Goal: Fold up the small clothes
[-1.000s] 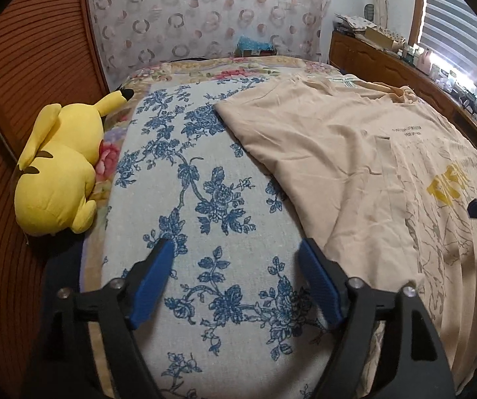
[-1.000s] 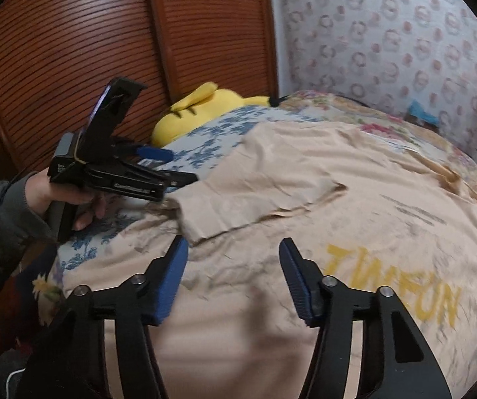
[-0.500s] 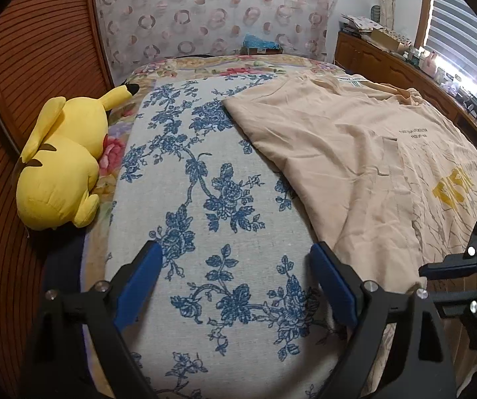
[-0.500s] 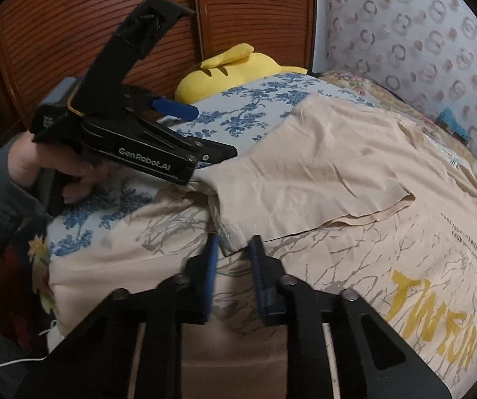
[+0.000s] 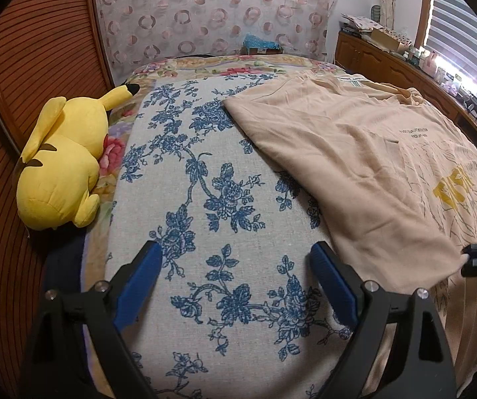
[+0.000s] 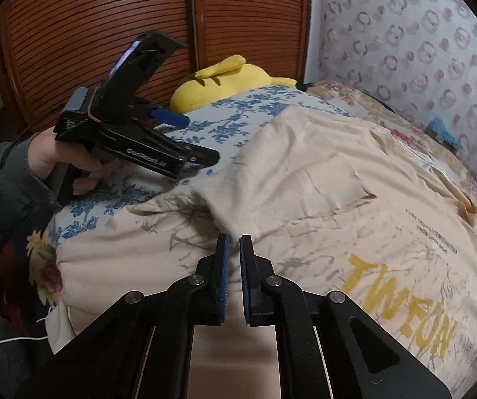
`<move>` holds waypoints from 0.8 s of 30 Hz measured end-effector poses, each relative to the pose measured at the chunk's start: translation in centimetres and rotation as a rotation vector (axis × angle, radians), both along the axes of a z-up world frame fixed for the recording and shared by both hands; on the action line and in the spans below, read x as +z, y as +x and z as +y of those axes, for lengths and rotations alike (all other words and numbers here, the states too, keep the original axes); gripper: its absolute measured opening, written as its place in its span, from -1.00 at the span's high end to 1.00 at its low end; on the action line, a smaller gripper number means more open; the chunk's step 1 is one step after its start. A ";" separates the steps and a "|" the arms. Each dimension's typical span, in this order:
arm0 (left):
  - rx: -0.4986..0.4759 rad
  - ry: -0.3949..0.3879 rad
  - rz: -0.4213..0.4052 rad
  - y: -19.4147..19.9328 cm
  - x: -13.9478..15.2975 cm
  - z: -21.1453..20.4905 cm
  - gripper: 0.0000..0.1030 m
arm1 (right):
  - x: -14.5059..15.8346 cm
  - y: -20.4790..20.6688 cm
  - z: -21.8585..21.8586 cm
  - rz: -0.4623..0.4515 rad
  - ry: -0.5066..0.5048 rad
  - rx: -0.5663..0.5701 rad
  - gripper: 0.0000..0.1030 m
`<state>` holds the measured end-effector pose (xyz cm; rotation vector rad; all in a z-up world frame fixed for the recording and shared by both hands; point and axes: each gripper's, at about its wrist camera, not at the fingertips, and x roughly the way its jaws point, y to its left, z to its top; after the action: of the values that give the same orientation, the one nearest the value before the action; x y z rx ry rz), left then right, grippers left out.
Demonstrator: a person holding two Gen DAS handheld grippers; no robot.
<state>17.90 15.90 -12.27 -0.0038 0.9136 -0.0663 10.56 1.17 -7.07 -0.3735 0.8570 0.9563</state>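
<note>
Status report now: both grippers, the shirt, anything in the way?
Left gripper open over bedspread, empty. Right gripper shut on folded sleeve corner of shirt. Shirt lies flat, half folded. Plush toy off to the side, clear.

A: Left gripper (image 5: 235, 279)?
B: Jaws wide apart over the blue-flowered cloth (image 5: 205, 199), nothing between the pads.
A: T-shirt (image 5: 354, 166)?
B: Beige, spread to the right, yellow lettering near the edge. Yellow plush toy (image 5: 62, 166) lies left, beside the slatted door.
</note>
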 end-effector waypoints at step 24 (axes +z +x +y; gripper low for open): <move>-0.129 -0.100 -0.162 -0.1 7.4 -9.6 -0.78 | 4.1 6.3 -27.9 -0.065 0.009 -0.536 0.17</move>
<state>17.80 6.27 -4.90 -0.0317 0.7476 -0.2291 16.83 -26.70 -2.95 -0.1506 0.8352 0.4484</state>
